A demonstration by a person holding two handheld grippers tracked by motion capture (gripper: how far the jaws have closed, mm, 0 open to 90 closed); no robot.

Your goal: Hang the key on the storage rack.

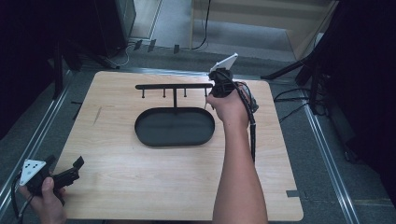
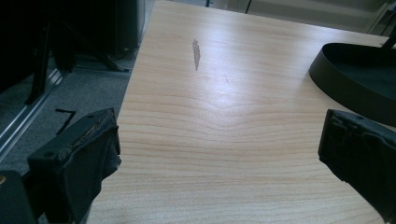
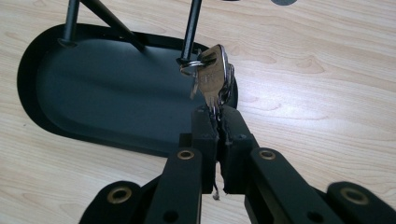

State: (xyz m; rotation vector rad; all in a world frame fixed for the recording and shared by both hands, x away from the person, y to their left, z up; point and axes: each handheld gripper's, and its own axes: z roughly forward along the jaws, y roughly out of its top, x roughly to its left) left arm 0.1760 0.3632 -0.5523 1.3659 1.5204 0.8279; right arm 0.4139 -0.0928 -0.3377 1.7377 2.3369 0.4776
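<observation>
Right claw (image 3: 215, 114) grips a key (image 3: 211, 77) whose ring hangs on the rack's peg (image 3: 191, 28); left claw (image 2: 219, 140) gapes over the surface (image 2: 224, 116)

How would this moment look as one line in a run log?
right gripper: shut on brass key | key ring at hook of black metal key stand | left gripper: open, idle

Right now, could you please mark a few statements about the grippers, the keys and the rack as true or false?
1. The right gripper is shut on the keys. True.
2. The key ring sits around a hook of the rack. True.
3. The left gripper holds the tray. False: its jaws are open over bare table.
4. The tray is round and white. False: it is an oval black tray.
</observation>
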